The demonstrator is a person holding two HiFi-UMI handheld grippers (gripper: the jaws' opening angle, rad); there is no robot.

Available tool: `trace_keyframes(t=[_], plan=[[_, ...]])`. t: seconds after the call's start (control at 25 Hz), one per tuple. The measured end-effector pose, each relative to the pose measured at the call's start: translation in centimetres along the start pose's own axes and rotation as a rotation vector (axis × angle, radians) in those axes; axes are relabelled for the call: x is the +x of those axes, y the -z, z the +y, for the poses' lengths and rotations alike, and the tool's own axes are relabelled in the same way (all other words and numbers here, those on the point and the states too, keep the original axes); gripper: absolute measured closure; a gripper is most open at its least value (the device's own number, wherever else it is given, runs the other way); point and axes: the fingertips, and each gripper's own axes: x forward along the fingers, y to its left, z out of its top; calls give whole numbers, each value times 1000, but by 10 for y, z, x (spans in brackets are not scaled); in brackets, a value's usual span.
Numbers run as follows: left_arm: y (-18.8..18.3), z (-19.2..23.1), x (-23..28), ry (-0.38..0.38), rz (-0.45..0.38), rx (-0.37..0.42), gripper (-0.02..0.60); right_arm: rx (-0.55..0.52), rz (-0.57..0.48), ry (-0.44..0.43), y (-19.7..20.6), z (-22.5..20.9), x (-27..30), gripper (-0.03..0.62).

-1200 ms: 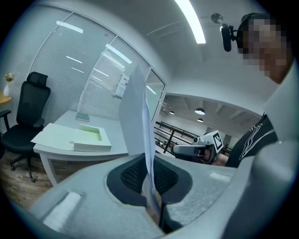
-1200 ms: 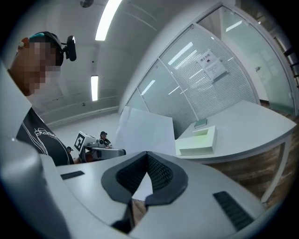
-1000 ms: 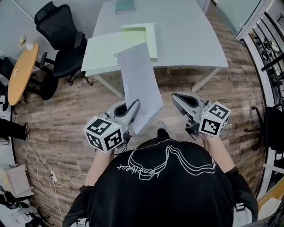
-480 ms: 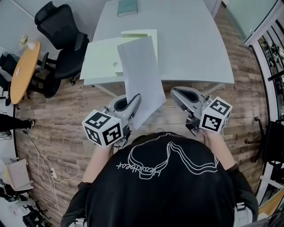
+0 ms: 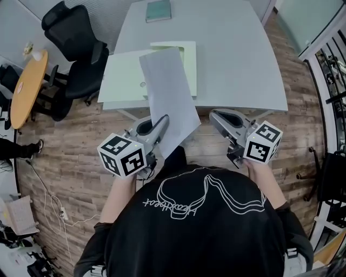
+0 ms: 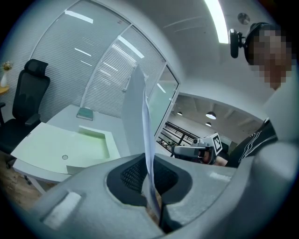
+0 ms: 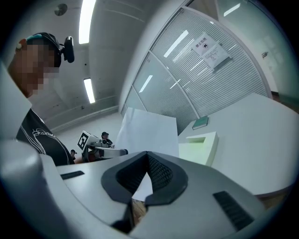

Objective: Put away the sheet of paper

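A white sheet of paper (image 5: 168, 94) stands up slanted from my left gripper (image 5: 160, 125), which is shut on its lower edge. Its upper part hangs over the open pale green folder (image 5: 124, 76) on the grey table (image 5: 238, 59). In the left gripper view the paper (image 6: 145, 116) runs edge-on out of the closed jaws, with the folder (image 6: 70, 144) beyond on the left. My right gripper (image 5: 215, 116) is level with the left one, to the right of the sheet, shut with nothing in it. The right gripper view shows the paper (image 7: 149, 130) and the left gripper (image 7: 100, 147).
A green book (image 5: 158, 11) lies at the far end of the table. A black office chair (image 5: 75, 43) and a round orange table (image 5: 24, 86) stand to the left. A railing (image 5: 330, 70) runs along the right, and cables lie on the wooden floor (image 5: 59, 211).
The view has drawn nearer to the table. The held sheet now reaches farther over the green folder. Both grippers keep their grip and spacing.
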Motion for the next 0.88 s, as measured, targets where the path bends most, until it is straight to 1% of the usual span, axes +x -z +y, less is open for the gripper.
trace_keyframes(t=[0.12, 0.36, 0.6, 0.76, 0.88], plan=[[-6, 20, 4, 16, 12, -23, 571, 11, -2, 18, -6, -8, 14, 585], [-23, 64, 11, 31, 28, -37, 571, 17, 2, 51, -22, -25, 47, 585], [-42, 118, 15, 45, 36, -101, 571, 23, -13, 72, -41, -44, 83, 585], [-54, 161, 10, 50, 30, -183, 571, 37, -18, 92, -47, -57, 108, 585], [-59, 193, 6, 41, 29, -222, 571, 54, -20, 102, -49, -68, 125, 585]])
